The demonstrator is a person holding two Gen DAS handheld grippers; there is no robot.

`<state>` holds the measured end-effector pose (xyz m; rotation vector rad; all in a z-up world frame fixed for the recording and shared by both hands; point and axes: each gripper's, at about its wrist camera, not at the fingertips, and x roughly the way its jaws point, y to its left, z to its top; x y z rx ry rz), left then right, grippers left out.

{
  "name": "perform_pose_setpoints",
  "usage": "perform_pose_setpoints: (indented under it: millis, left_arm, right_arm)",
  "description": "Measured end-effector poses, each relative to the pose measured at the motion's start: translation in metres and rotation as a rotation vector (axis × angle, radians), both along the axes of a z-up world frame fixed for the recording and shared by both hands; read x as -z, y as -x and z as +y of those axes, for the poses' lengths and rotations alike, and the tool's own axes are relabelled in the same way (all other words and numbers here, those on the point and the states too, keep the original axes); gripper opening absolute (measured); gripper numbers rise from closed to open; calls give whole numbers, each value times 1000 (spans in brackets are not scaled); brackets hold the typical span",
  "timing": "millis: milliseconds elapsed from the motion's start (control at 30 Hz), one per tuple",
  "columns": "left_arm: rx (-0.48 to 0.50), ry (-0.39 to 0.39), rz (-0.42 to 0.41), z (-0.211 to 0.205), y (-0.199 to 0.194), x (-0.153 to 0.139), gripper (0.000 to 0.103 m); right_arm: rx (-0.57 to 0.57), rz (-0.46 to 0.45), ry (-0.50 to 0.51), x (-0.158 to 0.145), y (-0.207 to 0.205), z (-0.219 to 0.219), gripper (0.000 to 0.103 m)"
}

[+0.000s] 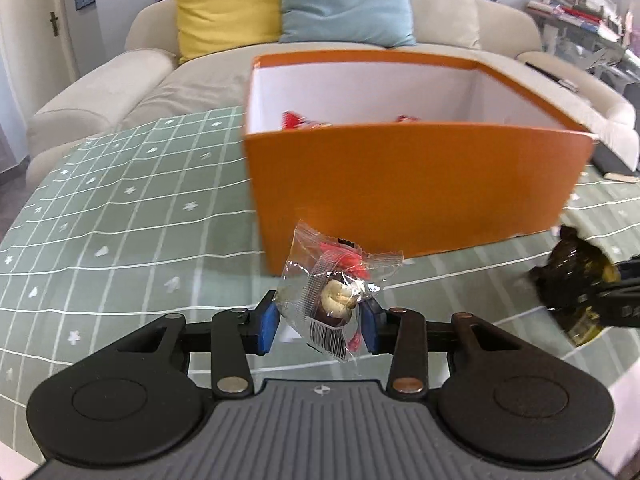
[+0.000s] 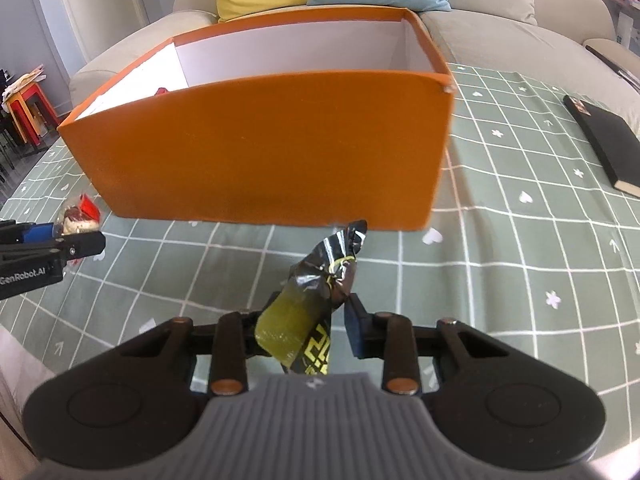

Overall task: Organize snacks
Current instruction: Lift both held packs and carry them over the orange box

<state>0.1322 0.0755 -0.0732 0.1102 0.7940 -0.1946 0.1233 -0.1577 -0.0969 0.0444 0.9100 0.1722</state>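
An orange box (image 1: 416,184) with a white inside stands on the green checked tablecloth (image 1: 120,216); red snack packets (image 1: 298,121) lie inside it. My left gripper (image 1: 320,326) is shut on a clear-wrapped snack (image 1: 334,292) with red print, held above the cloth just before the box's near wall. My right gripper (image 2: 306,328) is shut on a black and yellow wrapped snack (image 2: 316,300), held in front of the box (image 2: 260,148). The right gripper and its snack show at the right edge of the left wrist view (image 1: 576,284). The left gripper shows at the left edge of the right wrist view (image 2: 60,240).
A black book (image 2: 604,144) lies on the cloth (image 2: 520,240) to the right of the box. A beige sofa (image 1: 100,92) with a yellow cushion (image 1: 228,4) and a blue cushion (image 1: 348,0) stands behind the table. Red and yellow stools (image 2: 28,112) stand far left.
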Motion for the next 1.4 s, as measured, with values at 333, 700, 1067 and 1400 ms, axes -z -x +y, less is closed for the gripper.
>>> perform_pose_setpoints:
  millis: [333,700,1067,1400]
  left_arm:
    - [55,62,-27,-37,29,-17,45]
    - [61,74,-88,-53,31,-48,45]
    - [115,4,-208,-70,-2,-93,45]
    - [96,11,-154,-69,-63,-97,45]
  right_arm:
    - [-22,-31,-24,-16,22,-14,29]
    - [-39,-146,-82,-55,28,-22,29]
    - [-64,-274,-86,-100,0,-29,29]
    - [-119,-294,-60,-115,-59,-22,29]
